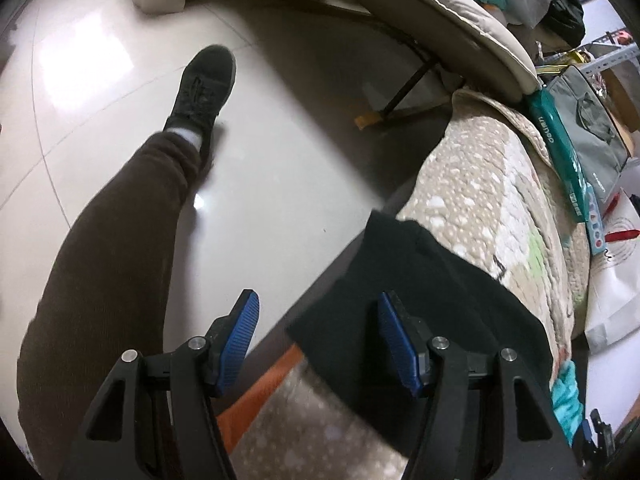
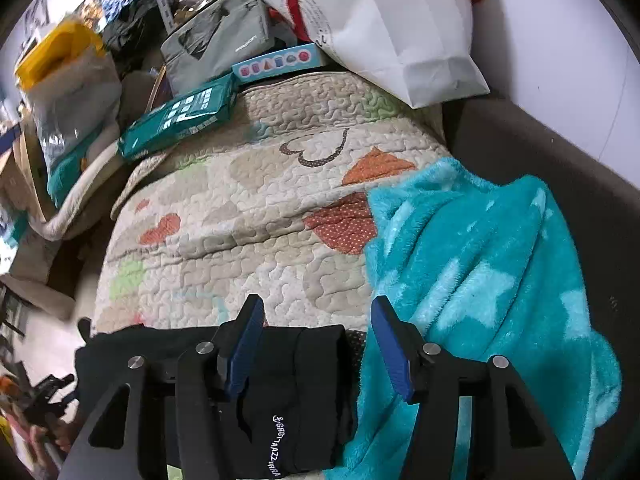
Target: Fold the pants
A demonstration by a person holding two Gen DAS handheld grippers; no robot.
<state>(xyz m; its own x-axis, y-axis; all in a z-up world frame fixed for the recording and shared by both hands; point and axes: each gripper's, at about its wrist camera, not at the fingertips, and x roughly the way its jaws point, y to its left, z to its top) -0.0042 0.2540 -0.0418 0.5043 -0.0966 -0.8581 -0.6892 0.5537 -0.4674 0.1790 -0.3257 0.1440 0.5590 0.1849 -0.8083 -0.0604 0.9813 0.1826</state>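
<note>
Both grippers stand released. Our right gripper (image 2: 316, 340) has its jaws apart above the black pants (image 2: 280, 392), nothing pinched, blue pads clear of the cloth. Our left gripper (image 1: 318, 344) is likewise spread, hovering over the pants (image 1: 420, 300) at the quilt's edge, one pad over the floor (image 1: 280, 140) side and one over the fabric; no contact visible.

Pants lie folded into a compact bundle on the quilted cover (image 2: 248, 208), at its near edge, just beside the teal fleece blanket (image 2: 480, 280). In the left wrist view a corner of the bundle overhangs the edge toward the floor. White lettering shows on the top layer in the right wrist view.

Our read on the step: the fold looks mostly made, and we are between grips, either squaring up or setting the next fold. To do it well:
- come down on the overhanging corner first, so the bundle does not slide off
- pinch all layers, not just the top one
- keep the teal blanket out of the jaws; it sits right at the bundle's right end
- lift low, drag little, since the quilt surface is bumpy

Orientation: long axis runs left to right across the right wrist view, parallel to the near edge. Layer edges run across it, toward the far clutter. Which end is waistband, we cannot tell.
</note>
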